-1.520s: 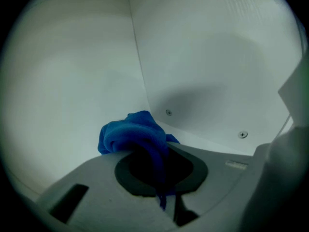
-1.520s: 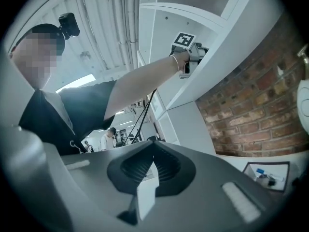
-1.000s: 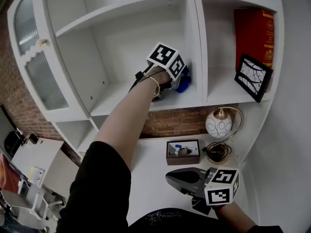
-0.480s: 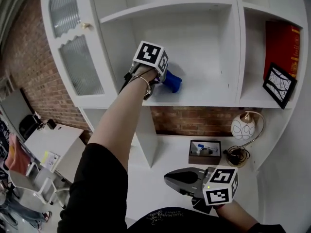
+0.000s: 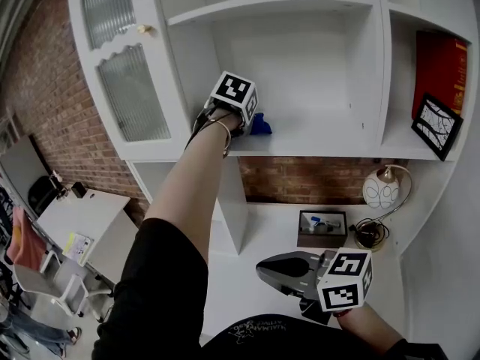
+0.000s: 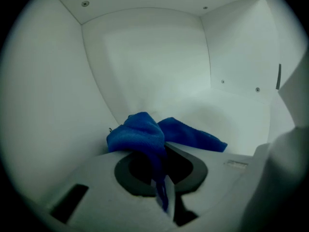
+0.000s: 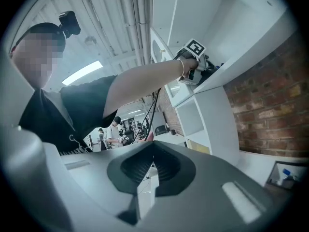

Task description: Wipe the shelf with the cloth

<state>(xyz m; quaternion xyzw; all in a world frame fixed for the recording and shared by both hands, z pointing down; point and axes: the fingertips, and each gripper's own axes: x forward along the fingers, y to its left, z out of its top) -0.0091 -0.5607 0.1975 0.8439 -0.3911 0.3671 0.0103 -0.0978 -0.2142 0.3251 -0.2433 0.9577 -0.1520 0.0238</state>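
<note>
Up on the white shelf (image 5: 322,136), head view: left tool (image 5: 250,121) reaches into the middle compartment near its left wall, with the blue cloth (image 5: 261,125) bunched at its tip on the shelf floor. The compartment to the right holds a red book (image 5: 439,64) with a framed picture (image 5: 437,126) in front of it. Below, on the counter (image 5: 247,246), an open brown box (image 5: 322,231) holds small items, one blue-tipped. A globe lamp (image 5: 377,192) stands just right of it. Right tool (image 5: 262,268) held low and near, well apart from the shelf.

Left gripper view: jaws clenched on the cloth (image 6: 145,132). One fold is pinched between them and the rest spills forward and right onto the shelf floor (image 6: 236,124).

Right gripper view: right tool (image 7: 150,164) clenched, jaws together, nothing between. Left tool (image 7: 199,67) seen far up at the shelf edge; box (image 7: 286,174) at lower right.
</note>
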